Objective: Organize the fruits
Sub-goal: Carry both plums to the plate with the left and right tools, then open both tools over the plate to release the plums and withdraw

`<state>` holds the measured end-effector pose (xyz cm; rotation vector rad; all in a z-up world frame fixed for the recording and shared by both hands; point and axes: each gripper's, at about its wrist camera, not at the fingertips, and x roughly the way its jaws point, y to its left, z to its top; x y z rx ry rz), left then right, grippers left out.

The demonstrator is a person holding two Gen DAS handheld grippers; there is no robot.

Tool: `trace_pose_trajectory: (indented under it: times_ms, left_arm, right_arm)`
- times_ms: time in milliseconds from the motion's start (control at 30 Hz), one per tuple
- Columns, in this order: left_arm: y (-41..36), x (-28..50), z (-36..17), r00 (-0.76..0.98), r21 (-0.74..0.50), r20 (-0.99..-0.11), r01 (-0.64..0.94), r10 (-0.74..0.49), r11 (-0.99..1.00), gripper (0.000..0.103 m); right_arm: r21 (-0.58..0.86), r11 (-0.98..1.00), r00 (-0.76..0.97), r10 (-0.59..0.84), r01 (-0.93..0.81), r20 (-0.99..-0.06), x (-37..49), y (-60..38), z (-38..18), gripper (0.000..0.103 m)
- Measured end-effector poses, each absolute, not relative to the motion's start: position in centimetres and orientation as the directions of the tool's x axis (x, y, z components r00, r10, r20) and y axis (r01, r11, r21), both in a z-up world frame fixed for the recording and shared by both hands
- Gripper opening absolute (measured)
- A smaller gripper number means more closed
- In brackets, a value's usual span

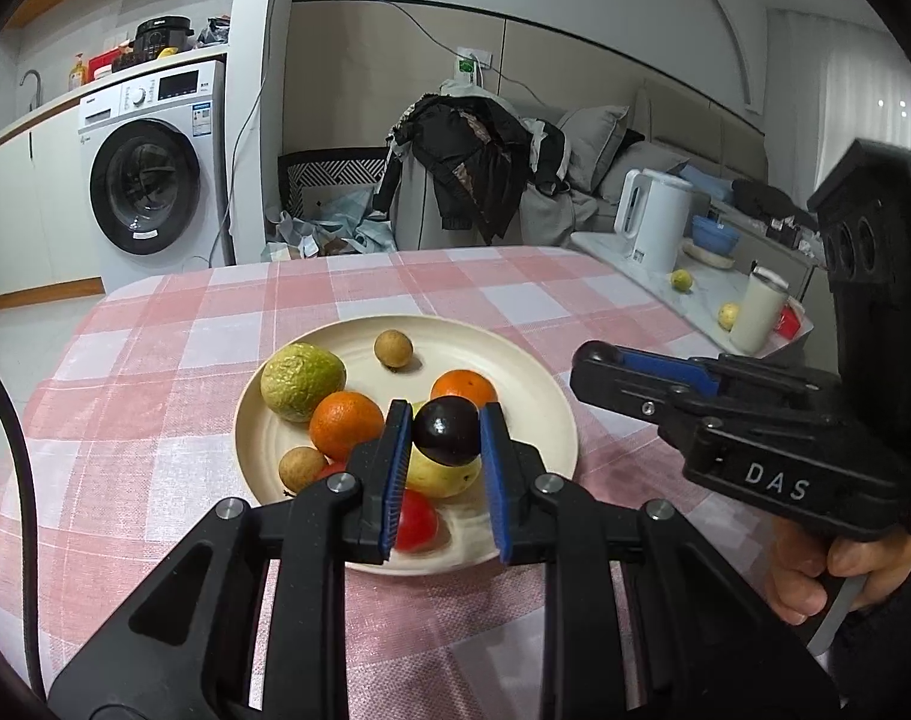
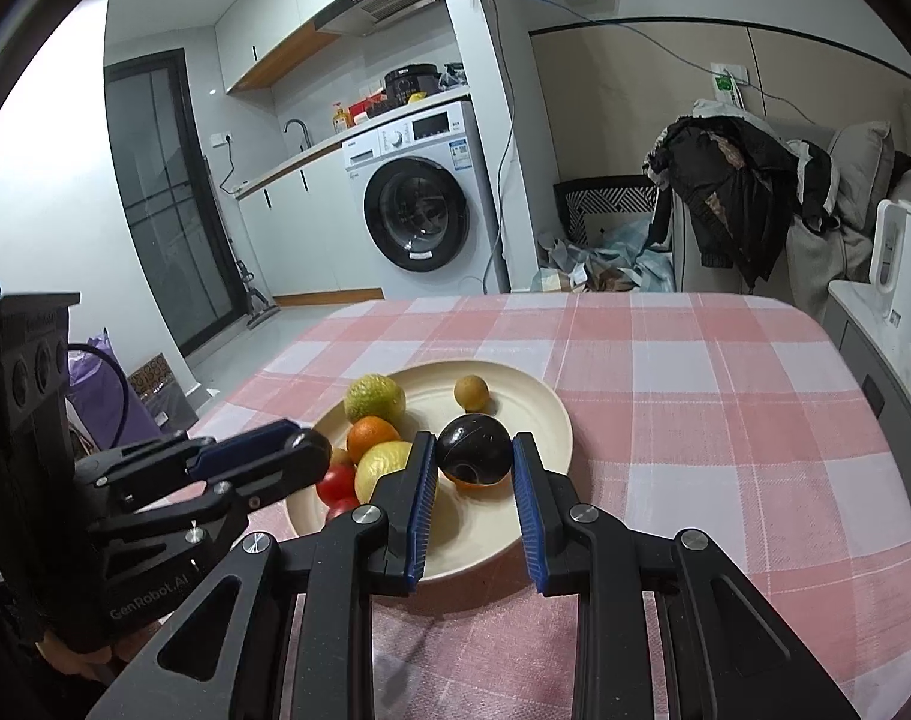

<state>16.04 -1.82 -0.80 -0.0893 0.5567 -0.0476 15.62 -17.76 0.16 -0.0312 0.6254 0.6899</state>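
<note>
A cream plate (image 1: 533, 396) (image 2: 539, 414) on the pink checked table holds a green guava (image 1: 302, 381) (image 2: 374, 397), two oranges (image 1: 346, 425) (image 1: 464, 387), two longans (image 1: 393, 348) (image 1: 301, 468), a yellow pear (image 1: 443, 474) (image 2: 383, 465) and red tomatoes (image 1: 416, 521) (image 2: 337, 483). My left gripper (image 1: 445, 429) is shut on a dark plum (image 1: 446, 431) above the plate. My right gripper (image 2: 474, 450) is shut on a second dark plum (image 2: 474, 450) over the plate's right part. Each gripper shows in the other's view, at the side (image 1: 599, 369) (image 2: 311, 450).
A side counter (image 1: 647, 276) at right carries a white kettle (image 1: 653, 219), blue bowls (image 1: 714, 235), a cup (image 1: 758, 312) and two yellow-green fruits (image 1: 681, 280) (image 1: 728, 315). A washing machine (image 1: 149, 180) and a chair piled with clothes (image 1: 473, 162) stand beyond the table.
</note>
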Motion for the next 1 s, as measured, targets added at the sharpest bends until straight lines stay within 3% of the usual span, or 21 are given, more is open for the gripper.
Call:
trace_pose_trajectory:
  times_ms: [467,1000]
  left_arm:
    - [-2.0,16.5,-1.7,0.839,-0.085,-0.539,0.032,-0.073,0.996,0.020]
    - [-1.5,16.8,-2.2,0.833,-0.097,-0.549,0.023,-0.072,0.995,0.020]
  right_arm:
    - [0.164,0.785,0.555,0.552,-0.597,-0.622,16.9,-16.5,-2.6,0.026]
    - [0.161,0.787,0.552,0.547,-0.596,-0.629,17.1,-16.2,-2.6,0.026]
